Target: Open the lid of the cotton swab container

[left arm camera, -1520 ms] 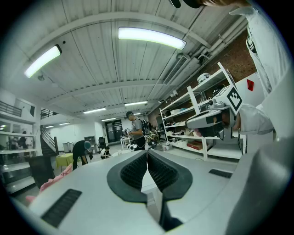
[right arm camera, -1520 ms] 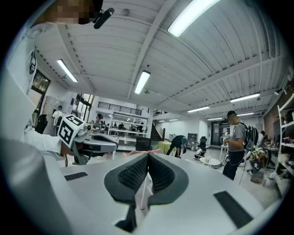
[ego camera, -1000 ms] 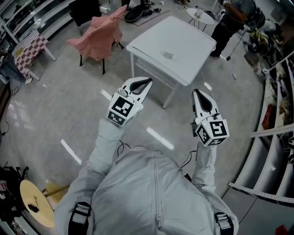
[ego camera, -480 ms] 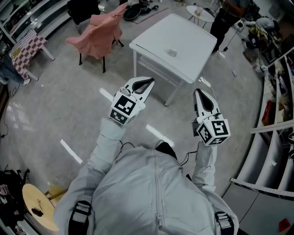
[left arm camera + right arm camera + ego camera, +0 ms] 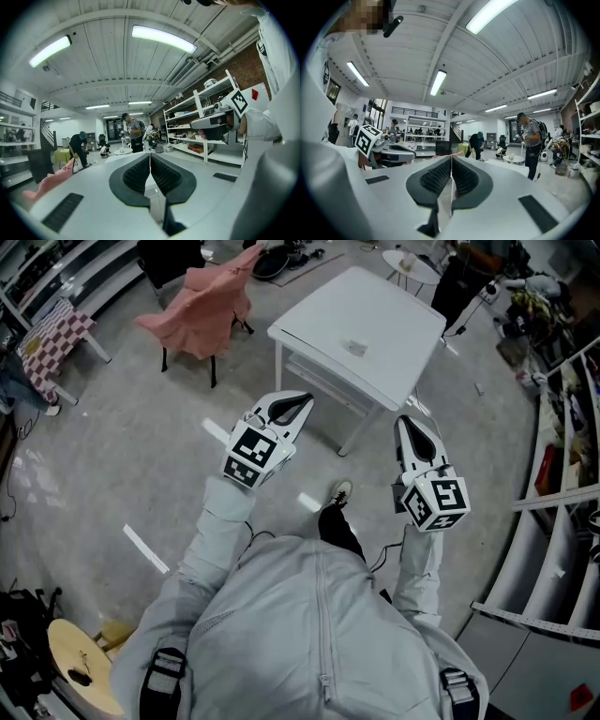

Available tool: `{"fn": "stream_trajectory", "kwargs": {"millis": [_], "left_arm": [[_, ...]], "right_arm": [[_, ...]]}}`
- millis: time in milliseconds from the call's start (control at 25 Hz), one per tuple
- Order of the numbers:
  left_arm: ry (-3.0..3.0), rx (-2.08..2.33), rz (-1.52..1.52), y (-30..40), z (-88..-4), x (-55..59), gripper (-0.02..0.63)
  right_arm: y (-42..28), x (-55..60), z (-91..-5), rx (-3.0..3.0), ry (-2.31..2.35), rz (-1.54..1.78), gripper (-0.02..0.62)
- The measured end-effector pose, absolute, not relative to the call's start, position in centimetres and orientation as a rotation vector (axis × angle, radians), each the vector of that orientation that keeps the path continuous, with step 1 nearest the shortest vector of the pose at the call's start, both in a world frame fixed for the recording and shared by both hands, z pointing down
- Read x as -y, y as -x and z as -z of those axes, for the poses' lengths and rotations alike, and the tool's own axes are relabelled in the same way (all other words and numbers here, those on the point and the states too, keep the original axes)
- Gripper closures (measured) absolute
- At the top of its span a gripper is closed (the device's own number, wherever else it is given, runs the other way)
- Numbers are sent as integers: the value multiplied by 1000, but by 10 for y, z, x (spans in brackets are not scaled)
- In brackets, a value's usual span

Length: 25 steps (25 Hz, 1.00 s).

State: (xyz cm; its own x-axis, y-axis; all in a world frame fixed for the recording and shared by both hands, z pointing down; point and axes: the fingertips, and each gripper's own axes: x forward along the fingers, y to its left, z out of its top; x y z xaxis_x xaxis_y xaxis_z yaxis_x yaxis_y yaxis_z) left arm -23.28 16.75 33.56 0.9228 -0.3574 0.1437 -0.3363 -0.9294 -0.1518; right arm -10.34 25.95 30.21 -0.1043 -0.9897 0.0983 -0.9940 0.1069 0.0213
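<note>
A small clear cotton swab container (image 5: 354, 347) lies on the white table (image 5: 394, 306) at the top of the head view, too small to show its lid. Both grippers are held in the air over the floor, short of the table's near edge. My left gripper (image 5: 304, 405) points at the table's near left leg, its jaws shut with nothing between them (image 5: 150, 157). My right gripper (image 5: 405, 421) points toward the table's near right corner, also shut and empty (image 5: 451, 161). Each gripper sees the other beside it.
A chair draped in pink cloth (image 5: 202, 301) stands left of the table. A small round white table (image 5: 410, 266) is behind it, a checkered table (image 5: 58, 329) far left, and shelving (image 5: 562, 512) along the right. People (image 5: 133, 136) work at the room's far end. My shoe (image 5: 340, 491) steps forward.
Both grippers, still shut, have come closer to the white table as the person walks toward it. A shoe has come into view between the arms.
</note>
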Motion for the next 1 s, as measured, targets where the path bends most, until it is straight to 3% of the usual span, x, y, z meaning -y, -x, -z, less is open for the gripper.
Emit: {"fn": "stream_trajectory", "kwargs": {"millis": [600, 1000], "left_arm": [[2959, -589, 296, 202, -349, -120, 583], [2956, -609, 325, 138, -356, -55, 583]], "right_arm": [[67, -208, -317, 2293, -2005, -92, 560], [1, -136, -328, 2319, -1969, -126, 560]]}}
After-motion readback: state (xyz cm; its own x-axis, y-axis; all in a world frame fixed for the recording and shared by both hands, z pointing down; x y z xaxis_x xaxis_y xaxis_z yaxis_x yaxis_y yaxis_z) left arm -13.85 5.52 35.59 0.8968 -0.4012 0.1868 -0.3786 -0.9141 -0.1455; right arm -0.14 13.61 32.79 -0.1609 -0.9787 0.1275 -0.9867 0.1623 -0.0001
